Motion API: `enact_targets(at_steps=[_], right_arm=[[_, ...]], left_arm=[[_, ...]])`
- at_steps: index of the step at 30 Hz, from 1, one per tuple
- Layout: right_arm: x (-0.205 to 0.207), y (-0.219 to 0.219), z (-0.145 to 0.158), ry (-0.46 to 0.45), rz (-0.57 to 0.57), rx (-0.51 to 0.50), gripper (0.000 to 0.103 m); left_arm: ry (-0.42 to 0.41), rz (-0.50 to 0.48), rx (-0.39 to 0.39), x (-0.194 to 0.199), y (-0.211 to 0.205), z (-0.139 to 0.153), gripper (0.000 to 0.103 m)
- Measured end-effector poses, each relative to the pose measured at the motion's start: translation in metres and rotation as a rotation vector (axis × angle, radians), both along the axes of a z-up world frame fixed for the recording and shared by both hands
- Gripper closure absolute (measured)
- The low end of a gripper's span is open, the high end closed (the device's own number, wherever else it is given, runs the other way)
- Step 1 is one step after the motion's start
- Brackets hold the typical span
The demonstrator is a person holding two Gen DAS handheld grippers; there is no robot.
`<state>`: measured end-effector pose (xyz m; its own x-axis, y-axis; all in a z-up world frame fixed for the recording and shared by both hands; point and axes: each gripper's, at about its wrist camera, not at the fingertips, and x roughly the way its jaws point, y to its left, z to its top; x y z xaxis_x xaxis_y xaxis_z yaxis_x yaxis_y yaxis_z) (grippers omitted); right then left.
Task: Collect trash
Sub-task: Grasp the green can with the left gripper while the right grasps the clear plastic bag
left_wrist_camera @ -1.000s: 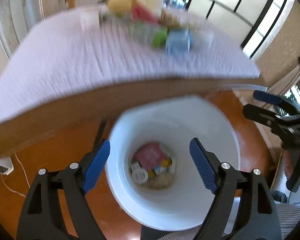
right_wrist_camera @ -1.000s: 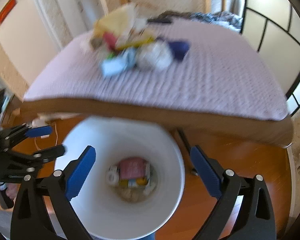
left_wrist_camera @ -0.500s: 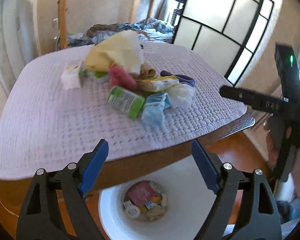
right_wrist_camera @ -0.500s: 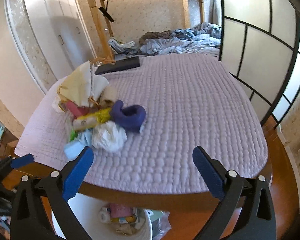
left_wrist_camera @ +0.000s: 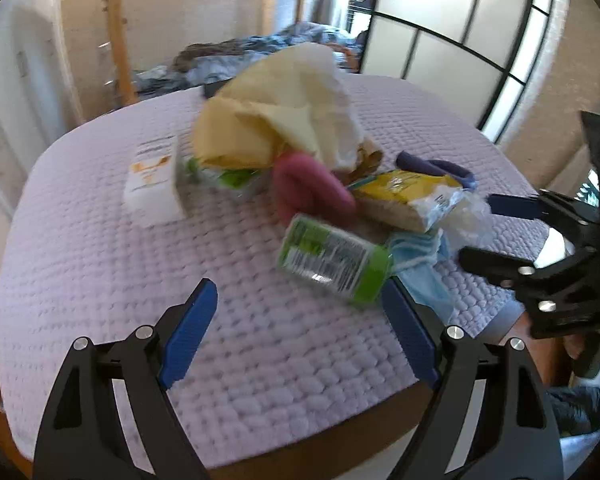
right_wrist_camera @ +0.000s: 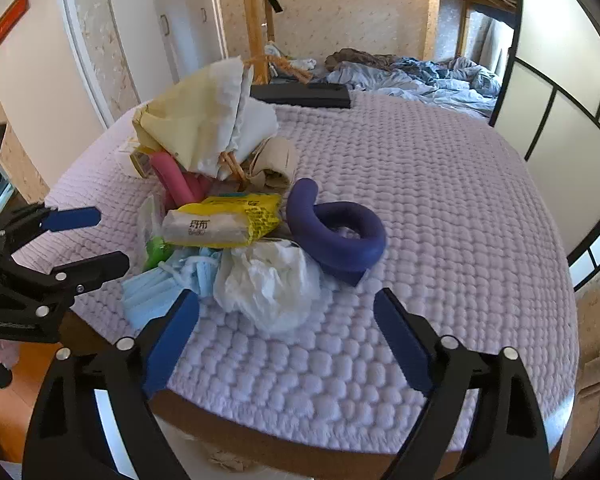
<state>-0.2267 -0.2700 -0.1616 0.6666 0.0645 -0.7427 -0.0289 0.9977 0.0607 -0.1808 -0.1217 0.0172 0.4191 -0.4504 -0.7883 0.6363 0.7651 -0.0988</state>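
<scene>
We hold the left gripper (left_wrist_camera: pixel 298 340) and right gripper (right_wrist_camera: pixel 286 332), fingers spread and holding nothing, above the lilac quilted tabletop (right_wrist_camera: pixel 440 208); the mixed trash pile (right_wrist_camera: pixel 236 216) sits just ahead.

Left gripper (left_wrist_camera: pixel 300 328): black frame, blue-padded fingers (left_wrist_camera: pixel 188 332) spread wide apart, nothing between them, pointing forward and slightly down. Right gripper (right_wrist_camera: pixel 288 344): same build, blue pads (right_wrist_camera: pixel 172 332) also wide apart, nothing held. Both held side by side at similar height; each appears at edge of other's view, jaws parted. Sliver of hand under right gripper, blurred.
</scene>
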Motion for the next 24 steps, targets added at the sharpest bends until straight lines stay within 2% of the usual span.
enact_targets(at_steps=[2,5,9,10,12,14,24], right_arm=[[0.006,0.002,-0.004,0.011,0.016,0.005,0.023],[0.012,0.004,-0.010,0.027,0.033,0.016,0.036],[0.014,-0.003,-0.013,0.025,0.026,0.052,0.045],[0.012,-0.004,-0.013,0.023,0.025,0.057,0.047],[0.011,-0.006,-0.012,0.020,0.023,0.063,0.050],[0.011,-0.009,-0.011,0.020,0.022,0.061,0.055],[-0.002,-0.011,-0.003,-0.001,0.016,0.069,0.061]], left_arm=[[-0.016,-0.040,0.019,0.001,-0.008,-0.001,0.017],[-0.032,-0.080,0.045,0.003,-0.021,-0.006,0.017],[0.000,-0.090,0.007,0.011,-0.022,-0.009,0.022],[0.012,-0.096,-0.005,0.013,-0.021,-0.010,0.024],[0.022,-0.106,-0.013,0.014,-0.020,-0.012,0.034],[0.012,-0.113,0.001,0.011,-0.018,-0.014,0.036],[-0.006,-0.053,-0.003,-0.005,-0.008,-0.011,0.036]])
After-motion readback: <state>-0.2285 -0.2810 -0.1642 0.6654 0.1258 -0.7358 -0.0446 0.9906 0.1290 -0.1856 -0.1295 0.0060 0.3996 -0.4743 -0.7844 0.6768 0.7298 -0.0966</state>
